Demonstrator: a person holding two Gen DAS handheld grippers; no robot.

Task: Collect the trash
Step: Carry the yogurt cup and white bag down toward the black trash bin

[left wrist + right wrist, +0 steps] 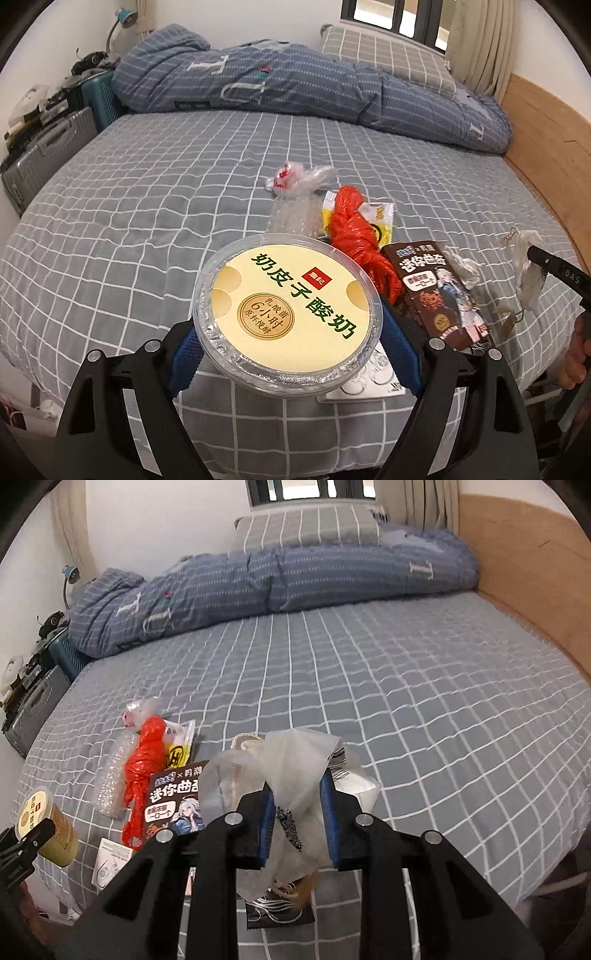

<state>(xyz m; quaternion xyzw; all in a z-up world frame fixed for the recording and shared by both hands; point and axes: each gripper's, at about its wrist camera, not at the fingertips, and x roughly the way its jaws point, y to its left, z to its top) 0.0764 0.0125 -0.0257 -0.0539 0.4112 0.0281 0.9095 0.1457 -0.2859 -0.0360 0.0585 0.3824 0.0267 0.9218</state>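
Left gripper (291, 354) clamping yogurt tub (288, 314), right gripper (299, 823) pinching white bag (291, 775), above the bed's (406, 686) near edge.

A bed (147, 192) fills most of the room, covered in a grey sheet with a white grid, and a blue quilt (295, 88) lies rolled across its far end in front of a grey checked pillow (388, 59). Behind the pillow a dark-framed window (391, 14) lets in bright daylight, with pale curtains (480, 44) hanging beside it against white walls, and a light wooden panel (546, 125) runs along one side of the bed. On the other side stand a grey suitcase (44, 151) and a teal one (99, 96) piled with clutter, under a small blue-shaded lamp (123, 18).
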